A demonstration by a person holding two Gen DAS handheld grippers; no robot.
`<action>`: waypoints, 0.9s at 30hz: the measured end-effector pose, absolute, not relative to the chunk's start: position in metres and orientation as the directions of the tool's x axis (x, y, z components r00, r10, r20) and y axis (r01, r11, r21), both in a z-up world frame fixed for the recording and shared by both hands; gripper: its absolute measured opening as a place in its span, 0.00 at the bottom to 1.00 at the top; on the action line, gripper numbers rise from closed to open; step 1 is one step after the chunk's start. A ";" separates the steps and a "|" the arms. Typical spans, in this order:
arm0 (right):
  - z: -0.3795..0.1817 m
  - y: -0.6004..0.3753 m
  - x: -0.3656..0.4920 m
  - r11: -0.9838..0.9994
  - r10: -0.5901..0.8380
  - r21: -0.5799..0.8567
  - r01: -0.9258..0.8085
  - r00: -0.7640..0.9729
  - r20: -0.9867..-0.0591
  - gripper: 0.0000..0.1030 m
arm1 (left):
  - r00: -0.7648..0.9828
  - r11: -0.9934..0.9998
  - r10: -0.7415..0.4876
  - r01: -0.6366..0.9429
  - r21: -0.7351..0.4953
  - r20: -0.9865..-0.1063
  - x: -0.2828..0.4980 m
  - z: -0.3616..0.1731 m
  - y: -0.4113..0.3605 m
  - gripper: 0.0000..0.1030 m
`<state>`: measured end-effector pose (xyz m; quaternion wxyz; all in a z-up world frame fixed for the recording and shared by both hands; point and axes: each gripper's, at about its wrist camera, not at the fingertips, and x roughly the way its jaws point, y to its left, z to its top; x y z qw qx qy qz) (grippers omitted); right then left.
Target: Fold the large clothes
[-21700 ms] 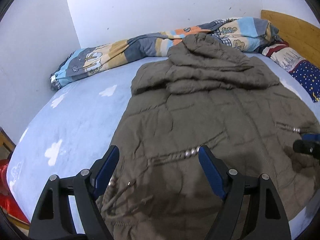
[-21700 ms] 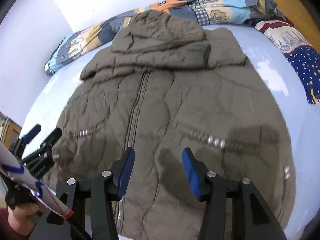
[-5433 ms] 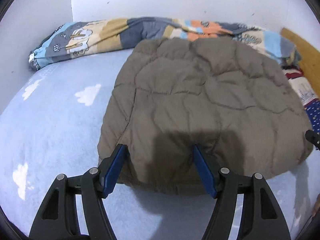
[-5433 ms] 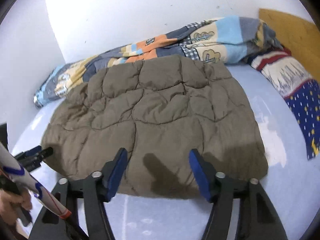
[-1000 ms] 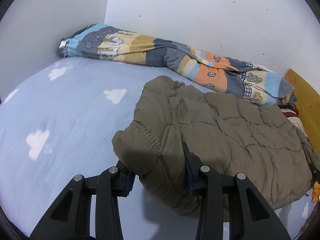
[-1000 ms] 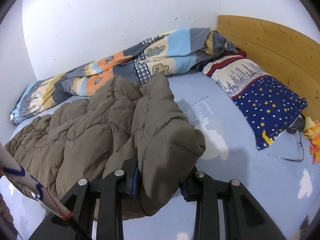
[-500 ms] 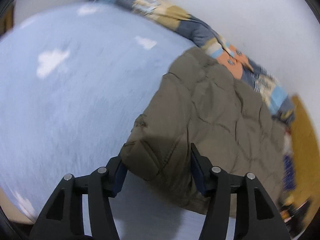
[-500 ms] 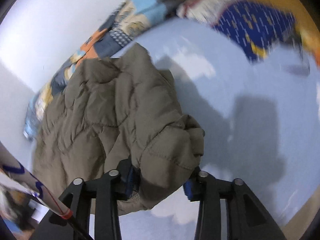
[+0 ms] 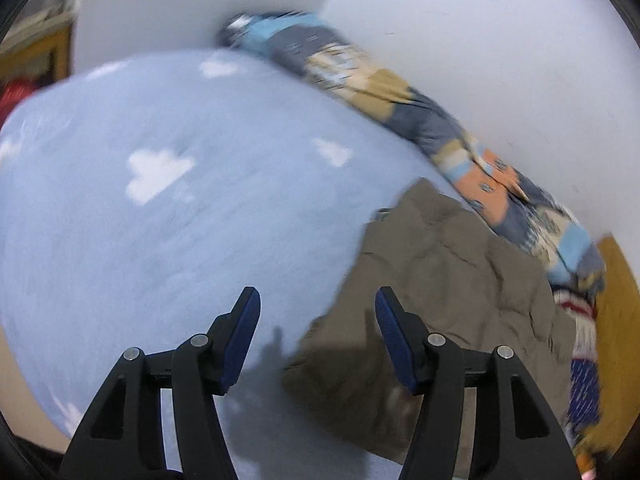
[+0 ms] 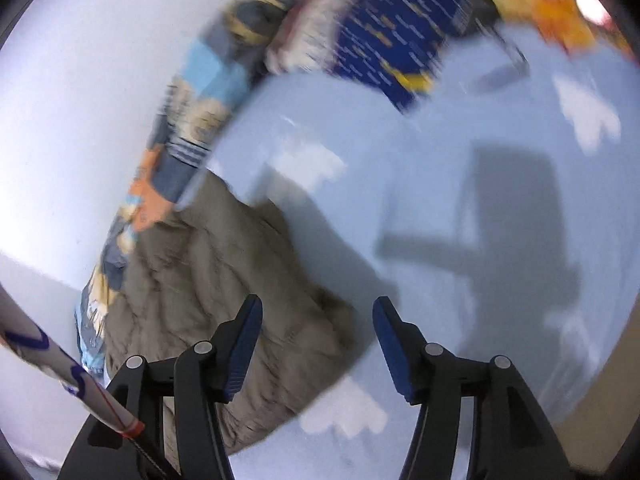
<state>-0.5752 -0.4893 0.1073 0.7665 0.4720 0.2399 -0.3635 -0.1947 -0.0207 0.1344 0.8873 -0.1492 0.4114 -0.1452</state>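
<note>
The olive quilted jacket (image 9: 448, 300) lies folded on the light blue bed sheet (image 9: 160, 220). In the left wrist view it sits to the right of my left gripper (image 9: 318, 316), which is open and empty above the sheet. In the right wrist view the jacket (image 10: 208, 292) lies to the left, partly behind the left finger. My right gripper (image 10: 316, 328) is open and empty over the bare sheet (image 10: 460, 200). Both views are motion-blurred.
A rolled patterned quilt (image 9: 400, 96) runs along the white wall behind the jacket and shows in the right wrist view (image 10: 180, 136). A blue starred pillow (image 10: 384, 40) and a wooden headboard (image 9: 616, 320) are at the bed's head. Red items (image 9: 16, 92) sit beside the bed.
Both grippers have let go of the jacket's corners and opened. They swung outward, the left one to the left and the right one to the right. The jacket now rests on the sheet.
</note>
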 end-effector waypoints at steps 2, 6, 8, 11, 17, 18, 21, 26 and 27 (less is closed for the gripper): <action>0.130 -0.473 -0.553 0.439 -0.343 0.510 0.740 0.663 -0.665 0.61 | 0.629 0.914 -0.404 0.251 -0.319 -0.664 -0.207 0.143 -0.049 0.57; 0.157 -0.416 -0.487 0.718 -0.342 0.308 0.624 0.702 -0.625 0.53 | 0.627 0.867 -0.457 0.472 -0.159 -0.630 -0.238 0.149 -0.112 0.57; 0.154 -0.399 -0.456 0.778 -0.331 0.230 0.585 0.692 -0.641 0.37 | 0.609 0.841 -0.465 0.530 -0.107 -0.642 -0.246 0.142 -0.137 0.57; 0.138 -0.397 -0.422 0.799 -0.319 0.189 0.571 0.669 -0.672 0.35 | 0.580 0.838 -0.435 0.541 -0.073 -0.689 -0.241 0.121 -0.161 0.57; 0.086 -0.420 -0.389 0.800 -0.258 0.169 0.576 0.584 -0.770 0.36 | 0.549 0.861 -0.391 0.501 -0.084 -0.738 -0.213 0.093 -0.172 0.68; 0.082 -0.423 -0.386 0.799 -0.253 0.168 0.578 0.577 -0.777 0.36 | 0.554 0.863 -0.383 0.501 -0.072 -0.739 -0.214 0.092 -0.175 0.68; 0.079 -0.431 -0.382 0.785 -0.244 0.179 0.592 0.563 -0.789 0.37 | 0.588 0.874 -0.363 0.484 -0.045 -0.723 -0.221 0.093 -0.177 0.68; 0.102 -0.412 -0.386 0.785 -0.306 0.138 0.604 0.572 -0.761 0.37 | 0.663 0.867 -0.364 0.498 0.023 -0.654 -0.250 0.113 -0.173 0.67; 0.113 -0.401 -0.388 0.805 -0.323 0.112 0.583 0.588 -0.741 0.37 | 0.680 0.861 -0.369 0.506 0.042 -0.633 -0.258 0.118 -0.173 0.67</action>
